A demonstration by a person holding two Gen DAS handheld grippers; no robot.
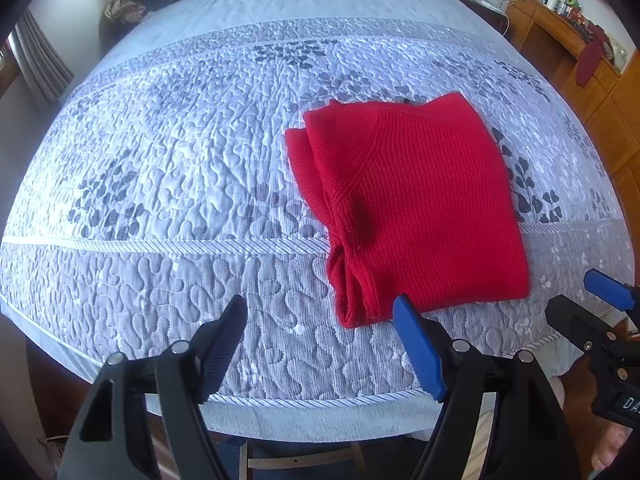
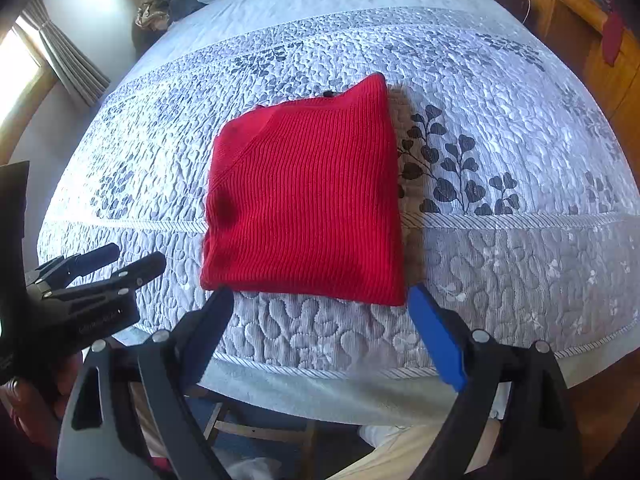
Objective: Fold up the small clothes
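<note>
On the quilted bed [image 1: 200, 160], red sweater [image 1: 416, 208] lies folded flat. Left gripper [image 1: 320, 312] and right gripper [image 2: 320, 300] hover just beside its near edge — jaws apart, nothing held.

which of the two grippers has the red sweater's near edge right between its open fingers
The right gripper: the folded sweater's edge lies between its fingers. The left gripper sits off its left corner.

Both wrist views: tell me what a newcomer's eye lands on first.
The folded red knit sweater stands out first, lying flat in a rough square near the foot edge of the grey-and-white quilted bedspread. Next come the two grippers at the near edge, the left gripper and the right gripper, both open and holding nothing. Dark leaf prints show on the quilt right of the sweater.
</note>
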